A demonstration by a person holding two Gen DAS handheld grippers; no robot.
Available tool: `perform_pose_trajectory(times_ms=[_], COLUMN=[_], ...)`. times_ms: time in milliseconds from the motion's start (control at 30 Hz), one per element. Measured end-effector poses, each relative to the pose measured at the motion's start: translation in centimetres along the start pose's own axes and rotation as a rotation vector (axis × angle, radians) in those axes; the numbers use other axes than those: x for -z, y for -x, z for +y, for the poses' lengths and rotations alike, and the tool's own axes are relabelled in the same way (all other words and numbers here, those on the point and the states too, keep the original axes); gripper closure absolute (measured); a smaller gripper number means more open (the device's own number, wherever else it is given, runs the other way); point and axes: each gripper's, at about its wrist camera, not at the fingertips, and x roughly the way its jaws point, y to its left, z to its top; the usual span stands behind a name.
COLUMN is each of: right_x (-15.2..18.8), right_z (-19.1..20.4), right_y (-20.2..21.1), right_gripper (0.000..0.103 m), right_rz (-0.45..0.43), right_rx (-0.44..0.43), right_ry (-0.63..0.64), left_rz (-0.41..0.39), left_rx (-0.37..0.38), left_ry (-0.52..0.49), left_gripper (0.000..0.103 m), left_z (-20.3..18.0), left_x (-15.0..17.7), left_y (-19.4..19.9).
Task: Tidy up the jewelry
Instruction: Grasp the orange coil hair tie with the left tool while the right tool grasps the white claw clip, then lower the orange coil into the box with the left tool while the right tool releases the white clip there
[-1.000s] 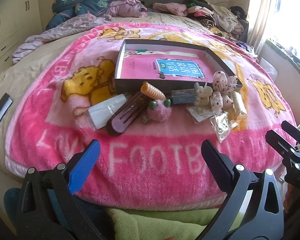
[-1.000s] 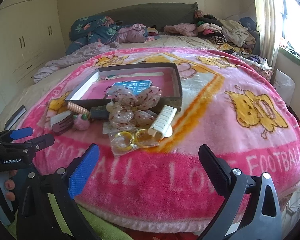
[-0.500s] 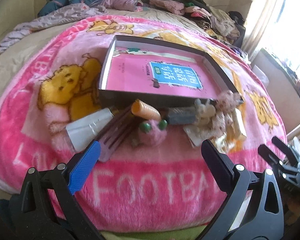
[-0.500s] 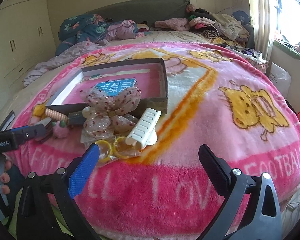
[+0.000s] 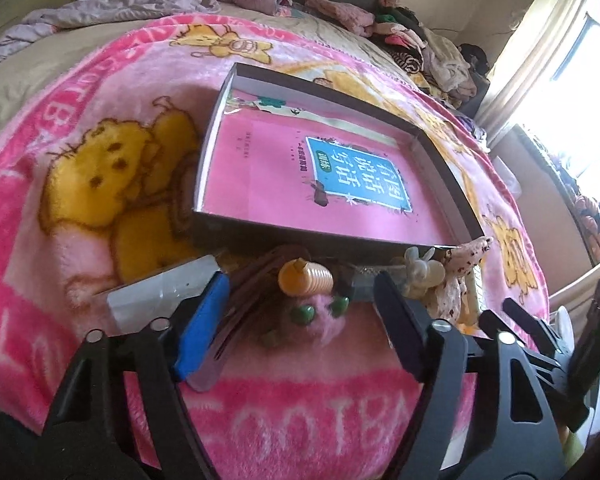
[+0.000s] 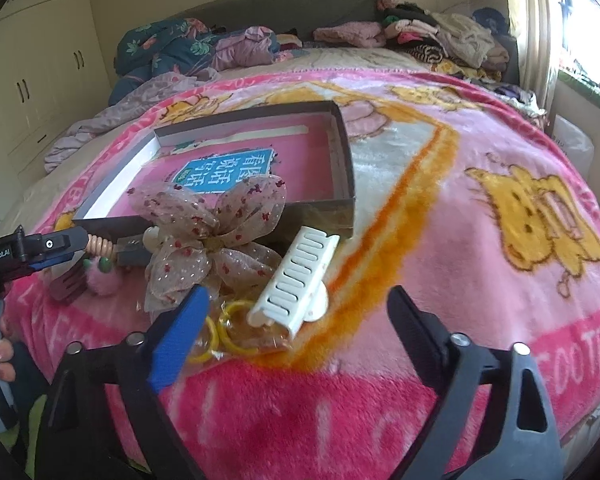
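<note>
A shallow dark box with a pink book inside lies on the pink blanket. Hair accessories lie along its near side. My left gripper is open, its jaws on either side of an orange spiral hair tie and a pink pompom, with a dark maroon clip beside them. My right gripper is open, close over a white claw clip, yellow rings in a clear bag and a spotted sheer bow. The left gripper also shows in the right wrist view.
A clear white packet lies left of the maroon clip. Piled clothes and bedding line the far side of the bed. A window is at the right, cupboards at the left.
Both grippers have moved forward and down toward the accessories. The left one now straddles the spiral tie and pompom; the right one is close over the claw clip. Both stay open.
</note>
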Motion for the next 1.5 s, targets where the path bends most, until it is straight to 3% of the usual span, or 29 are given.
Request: perform_pose_trajectory(times_ms=[167, 367, 400, 433, 567, 967, 1267, 1500], right_x=[-0.4, -0.3, -0.1, -0.1, 0.0, -0.8, -3.8, -7.3], right_z=[-0.2, -1.2, -1.3, -1.5, -2.0, -5.3, -6.4, -4.8], right_y=[-1.6, -3.1, -3.2, -3.3, -2.8, 0.2, 1.7, 0.7], right_gripper=[0.028, 0.061, 0.073, 0.077, 0.077, 0.077, 0.077, 0.077], right_rz=[0.025, 0.075, 0.077, 0.083, 0.074, 0.004, -0.068, -0.095], right_rx=[-0.002, -0.022, -0.028, -0.037, -0.060, -0.022, -0.002, -0.022], right_ry=[-0.015, -0.066, -0.068, -0.070, -0.084, -0.135, -0.115, -0.049], left_rz=[0.003, 0.013, 0.012, 0.010, 0.000, -0.073, -0.120, -0.118], left_rx=[0.027, 0.042, 0.042, 0.046, 0.046, 0.108, 0.104, 0.117], left_ry=[-0.002, -0.034, -0.040, -0.047, -0.081, -0.135, -0.128, -0.076], left_gripper=[0.061, 0.090, 0.092, 0.092, 0.092, 0.092, 0.092, 0.092], left_z=[0.0, -0.6, -0.8, -0.9, -1.8, -4.9, -4.9, -3.1], left_x=[-0.7, -0.9, -0.9, -0.9, -1.0, -4.0, -6.9, -8.7], left_y=[-0.7, -1.2, -1.2, -1.2, -0.7, 2.6, 2.9, 1.5])
